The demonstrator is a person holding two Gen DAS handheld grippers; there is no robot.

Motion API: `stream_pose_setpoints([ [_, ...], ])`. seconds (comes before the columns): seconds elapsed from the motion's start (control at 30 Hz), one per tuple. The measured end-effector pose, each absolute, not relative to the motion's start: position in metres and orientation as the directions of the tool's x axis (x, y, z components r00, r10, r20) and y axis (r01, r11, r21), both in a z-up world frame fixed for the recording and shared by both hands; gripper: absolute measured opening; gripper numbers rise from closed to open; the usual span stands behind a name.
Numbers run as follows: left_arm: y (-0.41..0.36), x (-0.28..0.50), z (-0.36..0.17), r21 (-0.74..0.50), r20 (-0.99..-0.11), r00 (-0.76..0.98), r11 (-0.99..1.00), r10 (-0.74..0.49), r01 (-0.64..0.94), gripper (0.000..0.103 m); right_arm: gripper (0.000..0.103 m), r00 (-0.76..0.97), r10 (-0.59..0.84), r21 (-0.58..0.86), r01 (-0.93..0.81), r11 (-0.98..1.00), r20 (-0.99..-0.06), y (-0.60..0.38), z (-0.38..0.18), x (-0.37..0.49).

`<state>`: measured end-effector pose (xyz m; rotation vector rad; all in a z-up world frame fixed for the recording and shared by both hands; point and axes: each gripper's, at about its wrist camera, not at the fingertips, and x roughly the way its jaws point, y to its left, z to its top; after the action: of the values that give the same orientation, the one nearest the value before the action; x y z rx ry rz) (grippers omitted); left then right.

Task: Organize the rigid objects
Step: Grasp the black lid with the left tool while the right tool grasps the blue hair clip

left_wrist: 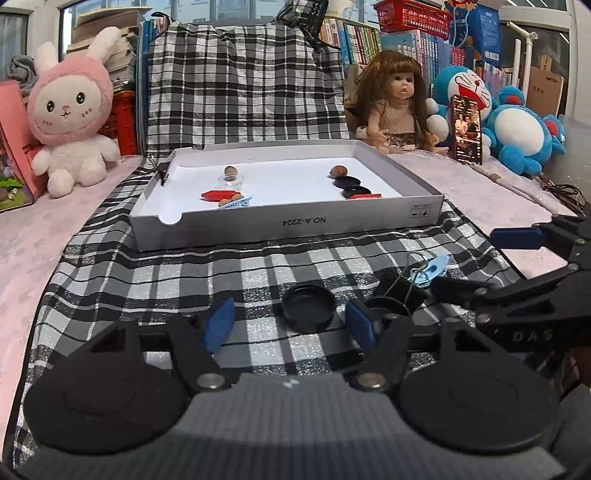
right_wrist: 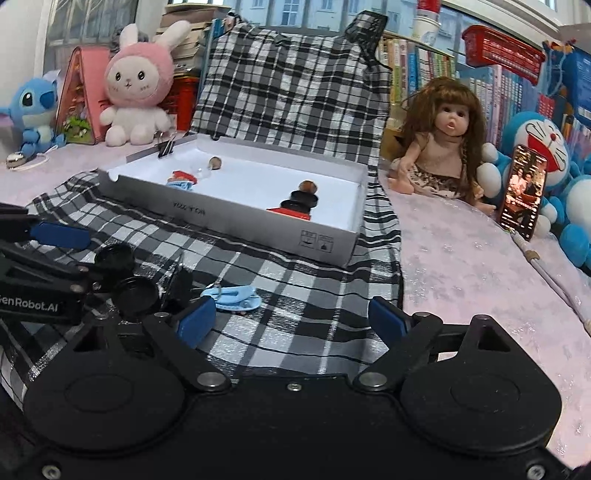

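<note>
Left gripper (left_wrist: pixel 291 325) standing spread around black cap (left_wrist: pixel 308 308), not touching | right gripper (right_wrist: pixel 291 317) hanging spread over checked cloth (right_wrist: pixel 295 280), holding nothing

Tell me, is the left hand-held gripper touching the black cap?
Apart. The left wrist view shows the black cap lying between the left hand-held gripper's open blue pads, checked cloth visible on both sides.

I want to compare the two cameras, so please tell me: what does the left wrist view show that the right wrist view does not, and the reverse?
Only the left wrist view: the red plastic pieces in the tray seen whole, such as the flat red piece.

Only the right wrist view: the blue stuffed alien toy at far left, and the stacked paper cups.

Both: the shallow white cardboard tray, the long-haired brown doll, the pink-hooded plush rabbit, the light blue plastic clip and the round black caps on the checked cloth.
</note>
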<state>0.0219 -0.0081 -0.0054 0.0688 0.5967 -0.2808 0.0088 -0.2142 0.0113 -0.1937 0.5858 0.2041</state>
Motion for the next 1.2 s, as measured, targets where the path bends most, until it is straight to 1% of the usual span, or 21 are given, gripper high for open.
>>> stream_pose_setpoints([
  [0.03, -0.008, 0.022, -0.005, -0.022, -0.565, 0.788, 0.959, -0.246, 0.284, 0.066, 0.088, 0.811, 0.137, -0.123, -0.248, 0.961, -0.569, -0.212, 0.01, 0.01],
  [0.07, -0.008, 0.023, -0.005, -0.027, -0.566, 0.786, 0.958, -0.25, 0.285, 0.056, 0.087, 0.808, 0.137, -0.123, -0.251, 0.96, -0.573, -0.21, 0.009, 0.012],
  [0.1, -0.008, 0.024, -0.005, -0.032, -0.568, 0.783, 0.957, -0.254, 0.287, 0.052, 0.085, 0.806, 0.138, -0.122, -0.251, 0.96, -0.576, -0.209, 0.009, 0.014],
  [0.17, -0.008, 0.024, -0.003, -0.046, -0.57, 0.778, 0.956, -0.264, 0.291, 0.039, 0.083, 0.802, 0.137, -0.115, -0.248, 0.962, -0.582, -0.206, 0.007, 0.017],
  [0.2, -0.007, 0.025, -0.003, -0.054, -0.571, 0.776, 0.955, -0.269, 0.292, 0.038, 0.082, 0.8, 0.137, -0.11, -0.245, 0.963, -0.584, -0.205, 0.007, 0.018],
  [0.63, -0.001, 0.028, -0.002, -0.071, -0.573, 0.777, 0.96, -0.26, 0.27, 0.038, 0.068, 0.787, 0.169, -0.065, -0.255, 0.965, -0.593, -0.195, 0.008, 0.028],
  [0.97, 0.002, 0.028, -0.002, -0.078, -0.576, 0.779, 0.965, -0.249, 0.251, 0.038, 0.067, 0.79, 0.177, -0.076, -0.272, 0.959, -0.587, -0.201, 0.009, 0.018],
  [1.2, 0.006, 0.028, -0.003, -0.091, -0.575, 0.781, 0.968, -0.244, 0.235, 0.038, 0.068, 0.793, 0.147, -0.078, -0.238, 0.968, -0.592, -0.221, 0.011, 0.013],
])
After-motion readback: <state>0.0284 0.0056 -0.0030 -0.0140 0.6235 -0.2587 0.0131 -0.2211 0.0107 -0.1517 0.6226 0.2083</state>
